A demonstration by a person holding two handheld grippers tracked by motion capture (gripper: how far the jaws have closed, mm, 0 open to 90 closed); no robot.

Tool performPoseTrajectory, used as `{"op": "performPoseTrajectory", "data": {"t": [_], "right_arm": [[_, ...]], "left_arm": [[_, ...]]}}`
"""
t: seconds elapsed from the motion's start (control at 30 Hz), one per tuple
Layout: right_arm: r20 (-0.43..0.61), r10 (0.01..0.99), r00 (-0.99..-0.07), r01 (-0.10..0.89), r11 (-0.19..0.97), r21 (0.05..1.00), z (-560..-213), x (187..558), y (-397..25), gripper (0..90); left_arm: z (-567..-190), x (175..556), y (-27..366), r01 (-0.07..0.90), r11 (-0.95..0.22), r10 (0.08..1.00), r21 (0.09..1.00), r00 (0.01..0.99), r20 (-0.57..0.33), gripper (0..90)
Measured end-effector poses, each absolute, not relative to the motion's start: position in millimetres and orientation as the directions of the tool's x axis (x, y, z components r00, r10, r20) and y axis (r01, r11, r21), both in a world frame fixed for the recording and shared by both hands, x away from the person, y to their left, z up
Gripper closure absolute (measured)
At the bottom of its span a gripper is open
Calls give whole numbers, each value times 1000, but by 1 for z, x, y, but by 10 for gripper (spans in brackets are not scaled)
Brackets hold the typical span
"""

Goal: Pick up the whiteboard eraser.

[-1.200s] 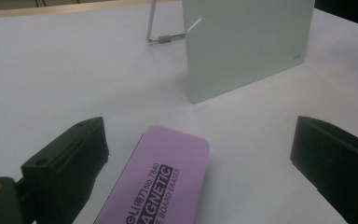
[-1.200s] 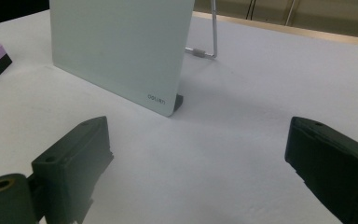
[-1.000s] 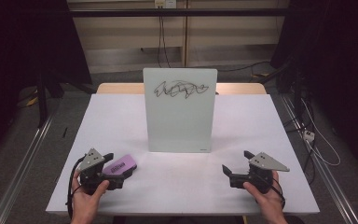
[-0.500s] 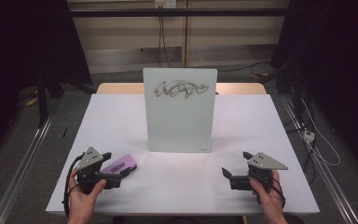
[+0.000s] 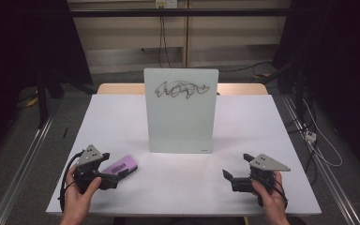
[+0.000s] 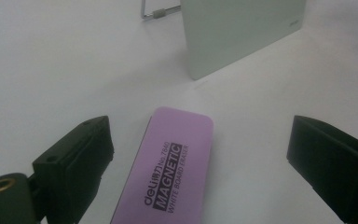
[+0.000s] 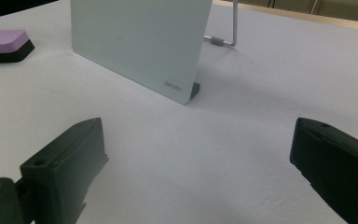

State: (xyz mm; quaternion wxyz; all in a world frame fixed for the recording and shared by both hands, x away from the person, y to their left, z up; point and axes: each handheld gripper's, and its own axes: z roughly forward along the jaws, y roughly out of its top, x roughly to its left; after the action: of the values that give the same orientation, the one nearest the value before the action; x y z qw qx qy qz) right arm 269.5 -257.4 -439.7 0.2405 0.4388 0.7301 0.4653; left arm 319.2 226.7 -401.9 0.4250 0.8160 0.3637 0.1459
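Observation:
A small whiteboard (image 5: pixel 180 112) stands upright mid-table on a wire stand, with a black scribble (image 5: pixel 182 89) near its top. A purple magnetic board eraser (image 5: pixel 122 165) lies flat at the front left. My left gripper (image 5: pixel 120 177) is open, and the eraser (image 6: pixel 168 170) lies between its spread jaws, touching neither. At the front right my right gripper (image 5: pixel 228 179) is open over bare table, facing the whiteboard's lower corner (image 7: pixel 179 86). The eraser (image 7: pixel 3 43) also lies far off at the left of the right gripper view.
The white tabletop (image 5: pixel 243 126) ends close behind my hands at the front edge. A wooden strip (image 5: pixel 122 88) runs along the far edge behind the whiteboard. The board's wire stand (image 7: pixel 226 39) reaches back behind it. Cables (image 5: pixel 318 140) lie on the floor at right.
My left gripper has eased slightly back toward the front edge, and the eraser stays put. The right gripper has hardly moved.

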Motion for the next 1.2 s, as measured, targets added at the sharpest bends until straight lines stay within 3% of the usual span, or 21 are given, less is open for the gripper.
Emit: {"op": "performPoseTrajectory", "data": {"t": [0.23,0.63,0.77,0.9,1.07,1.2], "right_arm": [[64,866,-497,420,176,890,-440,271,-257,32],[77,861,-503,429,171,887,-441,270,-257,31],[77,859,-505,432,175,885,-441,271,-256,32],[81,858,-508,434,173,884,-442,272,-255,32],[78,856,-511,434,178,883,-442,272,-255,32],[80,854,-514,435,179,882,-442,272,-255,32]], "left_arm": [[-397,323,226,434,-464,693,772,721,11,71],[-395,343,236,482,-512,666,711,746,-26,70],[-393,351,237,479,-553,630,682,776,-35,118],[-394,358,236,494,-574,631,652,775,-33,94],[-401,368,225,514,-652,581,558,811,-67,97],[-403,372,220,522,-663,586,536,808,-61,112]]}}
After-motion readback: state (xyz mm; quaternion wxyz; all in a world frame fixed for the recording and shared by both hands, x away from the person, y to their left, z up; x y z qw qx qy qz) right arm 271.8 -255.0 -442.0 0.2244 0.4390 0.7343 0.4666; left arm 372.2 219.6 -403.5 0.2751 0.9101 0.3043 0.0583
